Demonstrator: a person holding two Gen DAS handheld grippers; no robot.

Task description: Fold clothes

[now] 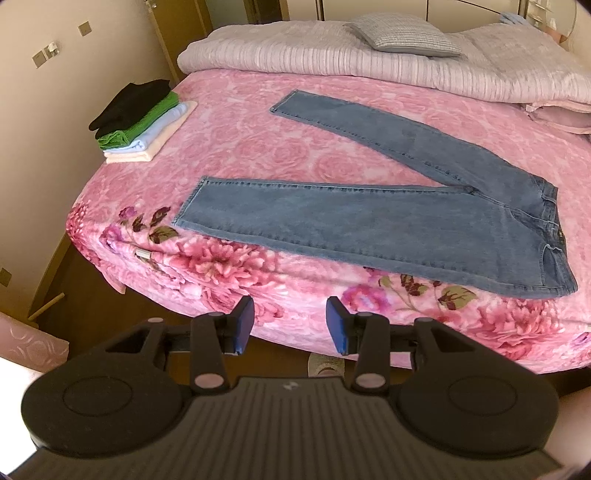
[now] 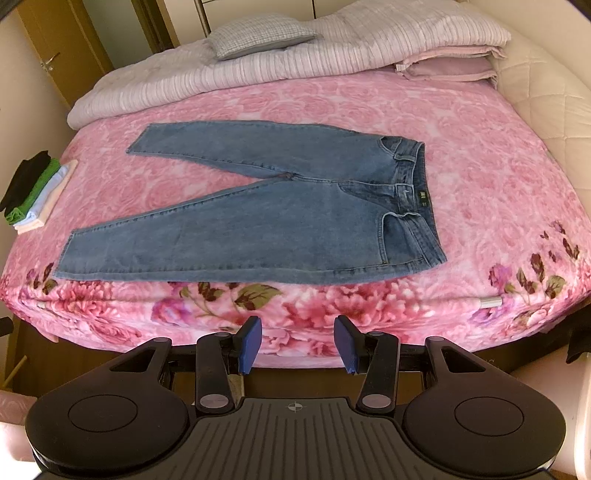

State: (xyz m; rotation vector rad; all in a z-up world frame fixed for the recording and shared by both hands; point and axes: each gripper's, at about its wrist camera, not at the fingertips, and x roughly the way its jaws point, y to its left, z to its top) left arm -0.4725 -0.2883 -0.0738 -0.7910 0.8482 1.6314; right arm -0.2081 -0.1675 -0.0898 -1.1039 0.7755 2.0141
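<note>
A: Start at the claws. The left claw [image 1: 290, 325] stands wide with nothing between its blue pads, hanging off the near edge of the bed. The right claw [image 2: 298, 345] is the same: wide, empty, short of the mattress.

B: And the garment?

A: The jeans [image 2: 258, 221] lie flat on the pink floral bed cover [image 2: 498, 184], legs splayed in a V. In the right view the waistband [image 2: 421, 199] sits at about 3 o'clock of the garment and the near leg hem [image 2: 64, 254] at about 8 o'clock.

B: How would they handle?

A: Denim, so I'd judge them fairly heavy and limp but not slippery; a pinch at one edge should drag the rest along. Good holds look like the far leg hem [image 1: 284, 105] and the waistband corner, to bring one leg over the other.

B: Anything in the way?

A: Little. A stack of folded clothes [image 1: 136, 122] sits at 10 o'clock in the left view, well apart from the jeans. A folded quilt [image 1: 332, 62] and pillow [image 1: 402, 35] lie at 12 o'clock, beyond the far leg.
</note>
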